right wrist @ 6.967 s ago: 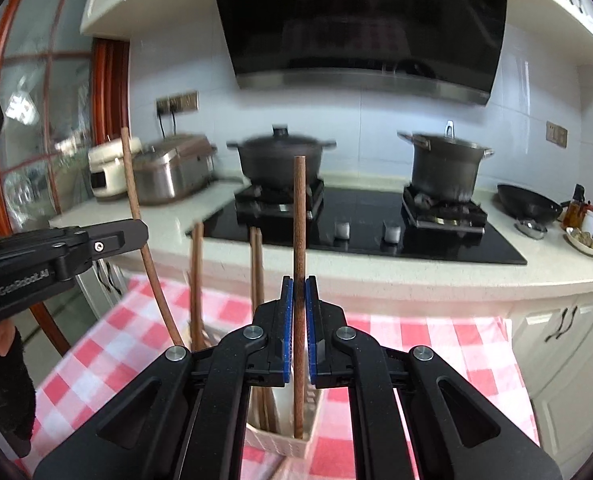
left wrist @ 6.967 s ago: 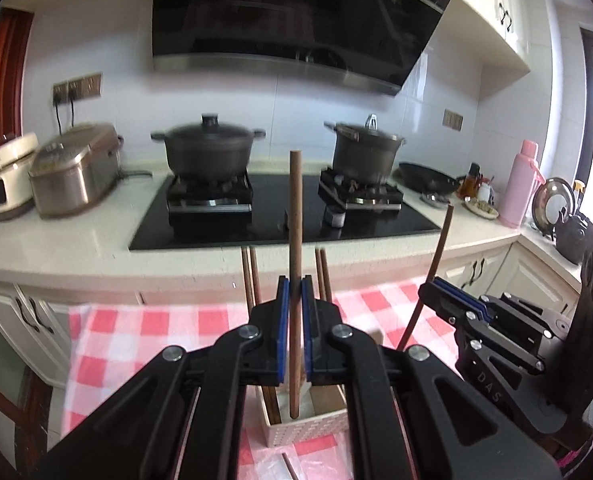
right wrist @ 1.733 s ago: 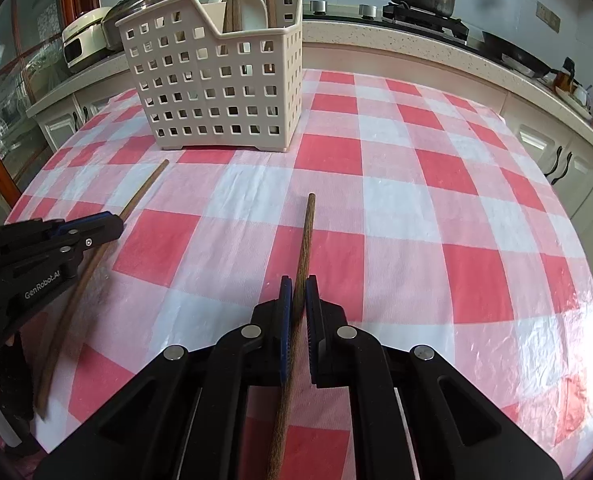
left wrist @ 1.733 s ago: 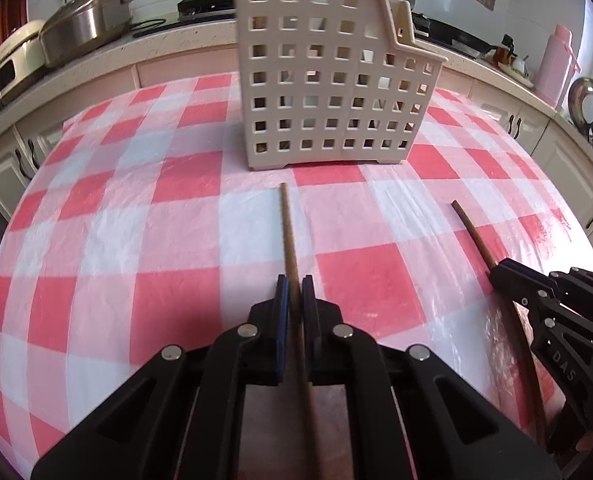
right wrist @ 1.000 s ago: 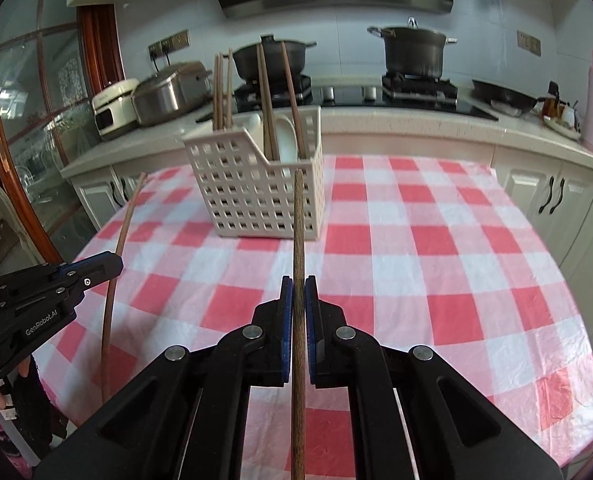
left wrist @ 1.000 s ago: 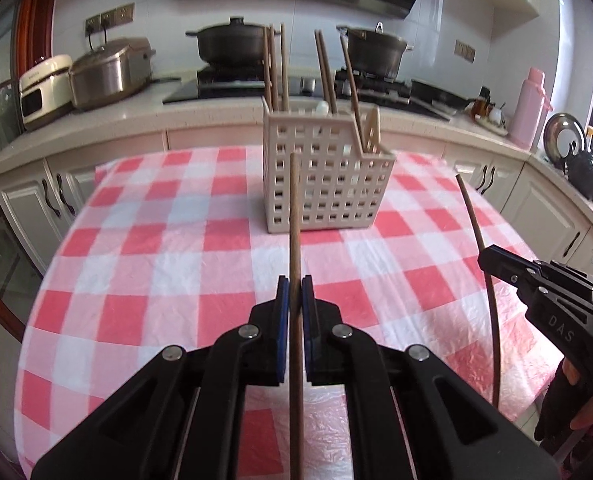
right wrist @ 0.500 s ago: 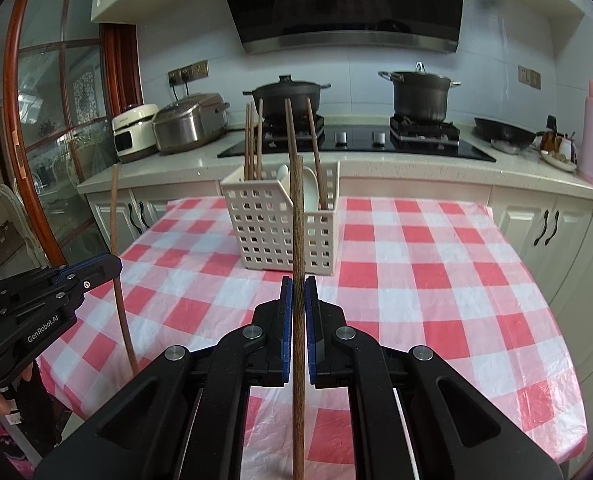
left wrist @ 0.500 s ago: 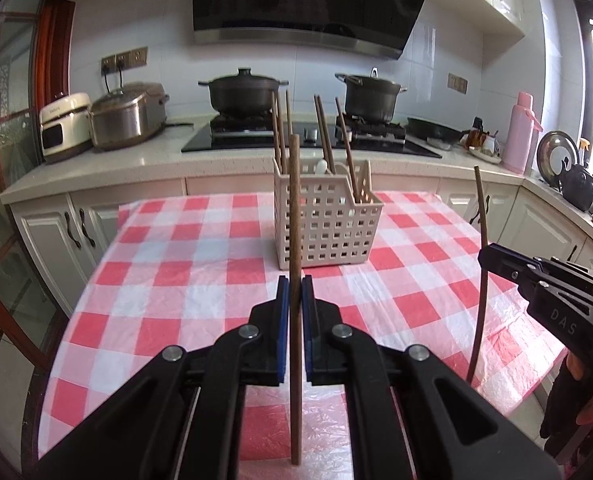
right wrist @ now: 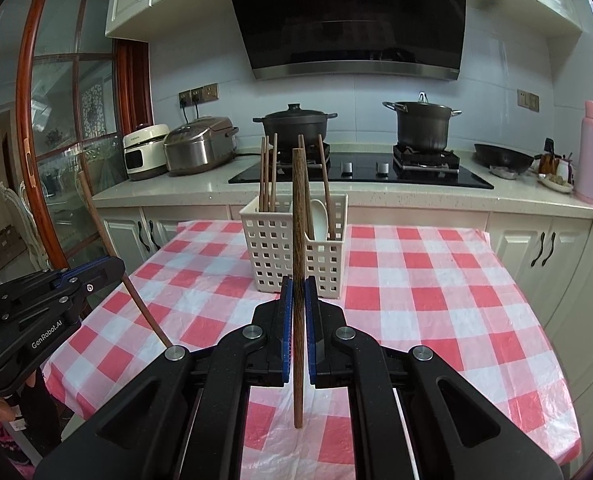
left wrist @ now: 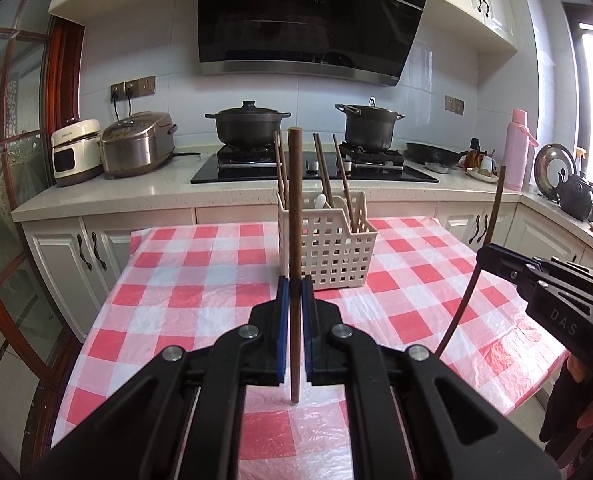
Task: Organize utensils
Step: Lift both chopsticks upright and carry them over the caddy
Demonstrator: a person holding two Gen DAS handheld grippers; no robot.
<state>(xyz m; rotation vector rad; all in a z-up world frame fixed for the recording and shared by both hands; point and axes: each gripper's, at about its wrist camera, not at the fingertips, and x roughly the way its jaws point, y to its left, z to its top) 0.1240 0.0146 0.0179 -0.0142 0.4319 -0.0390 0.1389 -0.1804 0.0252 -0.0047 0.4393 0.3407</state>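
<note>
A white perforated utensil basket [left wrist: 328,254] [right wrist: 292,256] stands on the red-checked table and holds several wooden chopsticks and a white spoon. My left gripper [left wrist: 295,292] is shut on a brown wooden chopstick [left wrist: 295,208], held upright above the table's near part. My right gripper [right wrist: 297,292] is shut on another wooden chopstick [right wrist: 298,216], also upright. Each gripper shows in the other's view, the right one [left wrist: 492,254] at right, the left one [right wrist: 108,266] at left, each with its chopstick.
The checked tablecloth [left wrist: 200,276] [right wrist: 424,280] covers the table. Behind it runs a counter with a black hob [left wrist: 312,172], two dark pots, two rice cookers [left wrist: 136,144] and a pink flask [right wrist: 592,156]. White cabinets stand below the counter.
Both grippers picked a chopstick off the tablecloth, swung it upright and rose well above the table. Over the last half second both drew back a little more from the basket.
</note>
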